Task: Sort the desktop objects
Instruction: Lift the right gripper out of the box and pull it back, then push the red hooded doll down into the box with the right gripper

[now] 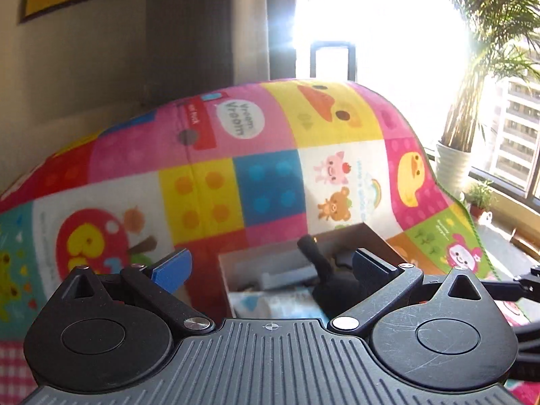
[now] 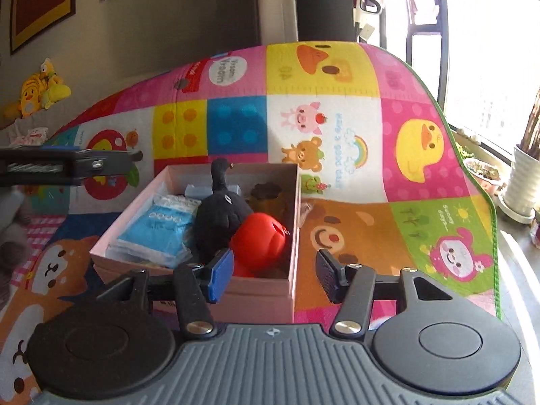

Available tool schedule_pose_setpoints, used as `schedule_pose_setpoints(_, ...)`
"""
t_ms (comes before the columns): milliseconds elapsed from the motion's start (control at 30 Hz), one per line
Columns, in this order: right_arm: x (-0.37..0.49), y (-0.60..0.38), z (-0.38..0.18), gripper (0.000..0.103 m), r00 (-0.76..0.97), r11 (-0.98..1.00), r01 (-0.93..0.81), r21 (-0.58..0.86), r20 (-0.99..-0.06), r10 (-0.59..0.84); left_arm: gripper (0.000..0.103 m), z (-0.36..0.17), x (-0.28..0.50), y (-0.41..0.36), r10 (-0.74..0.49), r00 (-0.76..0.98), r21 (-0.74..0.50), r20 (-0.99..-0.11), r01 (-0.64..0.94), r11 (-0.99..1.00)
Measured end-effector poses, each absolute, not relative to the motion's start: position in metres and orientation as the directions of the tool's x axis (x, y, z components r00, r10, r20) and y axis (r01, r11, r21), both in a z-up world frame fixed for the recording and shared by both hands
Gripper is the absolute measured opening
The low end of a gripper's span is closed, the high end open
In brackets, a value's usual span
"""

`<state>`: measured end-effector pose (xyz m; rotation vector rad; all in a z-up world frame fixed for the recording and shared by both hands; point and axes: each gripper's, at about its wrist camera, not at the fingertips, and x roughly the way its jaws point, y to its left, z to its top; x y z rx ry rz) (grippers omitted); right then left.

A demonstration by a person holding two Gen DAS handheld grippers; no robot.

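A pink cardboard box (image 2: 260, 298) stands open on the colourful cartoon play mat (image 2: 371, 135). Inside lie a blue packet (image 2: 162, 226), a black plush toy (image 2: 219, 216), a red round toy (image 2: 260, 236) and a brown object (image 2: 266, 192). My right gripper (image 2: 275, 275) hovers at the box's near right corner, open, with nothing pressed between its pads. My left gripper (image 1: 271, 266) is open and empty above the box (image 1: 337, 236), with the black plush (image 1: 324, 276) below it. One of the left gripper's fingers (image 2: 101, 165) reaches in from the left in the right wrist view.
Yellow plush toys (image 2: 37, 94) rest on a sofa at the far left. A white plant pot (image 2: 523, 182) and small pots stand on the window ledge past the mat's right edge. A pink checked cloth (image 2: 40, 233) lies left of the box.
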<state>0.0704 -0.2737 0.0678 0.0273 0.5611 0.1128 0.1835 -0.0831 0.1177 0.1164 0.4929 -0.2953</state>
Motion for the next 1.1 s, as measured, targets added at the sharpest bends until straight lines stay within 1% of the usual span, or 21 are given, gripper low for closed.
schedule_pose_setpoints(33, 0.076, -0.270, 0.073, 0.045, 0.847, 0.990, -0.129, 0.054, -0.514, 0.138, 0.103, 0.115, 0.202, -0.096, -0.234, 0.834, 0.066, -0.499, 0.306, 0.950)
schedule_pose_setpoints(67, 0.082, -0.266, 0.076, 0.042, 0.845, 0.987, -0.152, 0.053, -0.511, 0.158, 0.103, 0.111, 0.217, -0.106, -0.198, 0.838, 0.106, -0.509, 0.289, 0.951)
schedule_pose_setpoints(133, 0.098, -0.259, 0.078, 0.036, 0.826, 0.978, -0.193, 0.079, -0.525, 0.205, 0.103, 0.098, 0.241, -0.126, -0.096, 0.852, 0.238, -0.515, 0.250, 0.939)
schedule_pose_setpoints(200, 0.113, -0.258, 0.074, 0.033, 0.806, 0.974, -0.203, 0.104, -0.546, 0.226, 0.103, 0.084, 0.257, -0.138, -0.008, 0.862, 0.354, -0.506, 0.216, 0.910)
schedule_pose_setpoints(233, 0.118, -0.260, 0.070, 0.033, 0.798, 0.973, -0.199, 0.115, -0.557, 0.230, 0.103, 0.078, 0.261, -0.140, 0.005, 0.861, 0.386, -0.509, 0.223, 0.895)
schedule_pose_setpoints(333, 0.117, -0.268, 0.065, 0.033, 0.791, 0.966, -0.207, 0.156, -0.555, 0.259, 0.103, 0.064, 0.266, -0.142, -0.012, 0.842, 0.424, -0.539, 0.284, 0.860)
schedule_pose_setpoints(433, 0.109, -0.279, 0.060, 0.033, 0.744, 0.935, -0.238, 0.264, -0.569, 0.350, 0.103, 0.053, 0.268, -0.146, 0.007, 0.830, 0.458, -0.557, 0.300, 0.837)
schedule_pose_setpoints(500, 0.109, -0.282, 0.050, 0.032, 0.706, 0.919, -0.234, 0.319, -0.593, 0.386, 0.103, 0.055, 0.269, -0.147, 0.011, 0.829, 0.457, -0.559, 0.297, 0.838)
schedule_pose_setpoints(533, 0.107, -0.282, 0.047, 0.027, 0.724, 0.923, -0.229, 0.308, -0.580, 0.373, 0.103, 0.056, 0.268, -0.146, 0.020, 0.831, 0.462, -0.556, 0.290, 0.838)
schedule_pose_setpoints(567, 0.106, -0.280, 0.047, 0.027, 0.728, 0.929, -0.225, 0.292, -0.583, 0.360, 0.103, 0.059, 0.265, -0.144, 0.029, 0.837, 0.469, -0.546, 0.277, 0.839)
schedule_pose_setpoints(633, 0.103, -0.282, 0.052, 0.027, 0.731, 0.927, -0.215, 0.309, -0.579, 0.362, 0.103, 0.068, 0.252, -0.128, 0.014, 0.853, 0.435, -0.521, 0.252, 0.864)
schedule_pose_setpoints(667, 0.099, -0.284, 0.056, 0.027, 0.738, 0.921, -0.221, 0.321, -0.562, 0.373, 0.103, 0.076, 0.241, -0.115, -0.006, 0.854, 0.383, -0.520, 0.240, 0.892)
schedule_pose_setpoints(700, 0.092, -0.287, 0.061, 0.030, 0.752, 0.918, -0.226, 0.327, -0.540, 0.377, 0.103, 0.080, 0.232, -0.102, -0.023, 0.853, 0.334, -0.522, 0.229, 0.914)
schedule_pose_setpoints(733, 0.087, -0.291, 0.066, 0.032, 0.770, 0.920, -0.222, 0.324, -0.520, 0.369, 0.103, 0.085, 0.218, -0.086, -0.052, 0.850, 0.260, -0.524, 0.218, 0.941)
schedule_pose_setpoints(800, 0.083, -0.300, 0.073, 0.032, 0.794, 0.928, -0.195, 0.318, -0.505, 0.340, 0.103, 0.087, 0.192, -0.061, -0.117, 0.837, 0.142, -0.535, 0.226, 0.964)
schedule_pose_setpoints(833, 0.084, -0.305, 0.075, 0.032, 0.799, 0.931, -0.176, 0.320, -0.506, 0.325, 0.103, 0.086, 0.178, -0.051, -0.154, 0.827, 0.090, -0.540, 0.239, 0.967)
schedule_pose_setpoints(900, 0.091, -0.307, 0.074, 0.032, 0.802, 0.941, -0.136, 0.310, -0.523, 0.289, 0.103, 0.081, 0.156, -0.039, -0.195, 0.814, 0.027, -0.547, 0.250, 0.968)
schedule_pose_setpoints(1100, 0.112, -0.281, 0.062, 0.032, 0.788, 0.971, -0.099, 0.220, -0.578, 0.211, 0.103, 0.064, 0.105, -0.024, -0.259, 0.787, -0.098, -0.560, 0.247, 0.964)
